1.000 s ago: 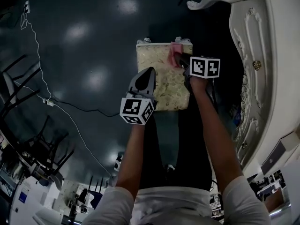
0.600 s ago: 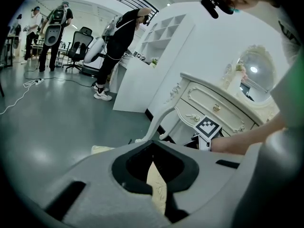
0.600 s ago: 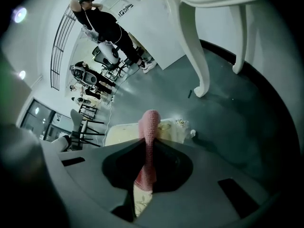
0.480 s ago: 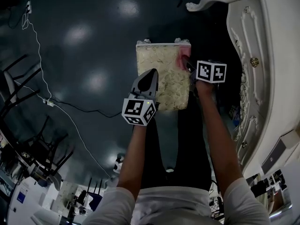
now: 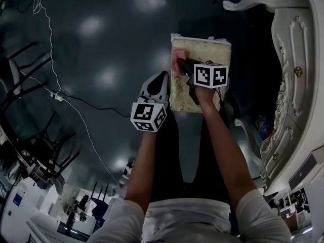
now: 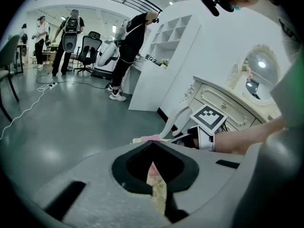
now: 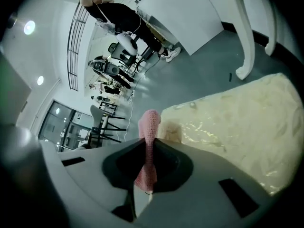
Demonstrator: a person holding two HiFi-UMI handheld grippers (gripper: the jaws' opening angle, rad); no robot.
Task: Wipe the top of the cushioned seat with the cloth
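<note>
Cushioned seat (image 5: 205, 52): rectangular and pale, standing on the dark floor (image 5: 101, 44) beside a white dressing table (image 5: 298, 59). Its long axis runs straight away from the person. The pink cloth (image 5: 177, 61) lies over the top near the left edge, in the far half. The right gripper (image 5: 183, 66) has its jaws clamped on the cloth, whose free end sticks out past the tips. The left gripper (image 5: 161, 78) has its jaws together with nothing between them, held just beside the seat's left edge.
</note>
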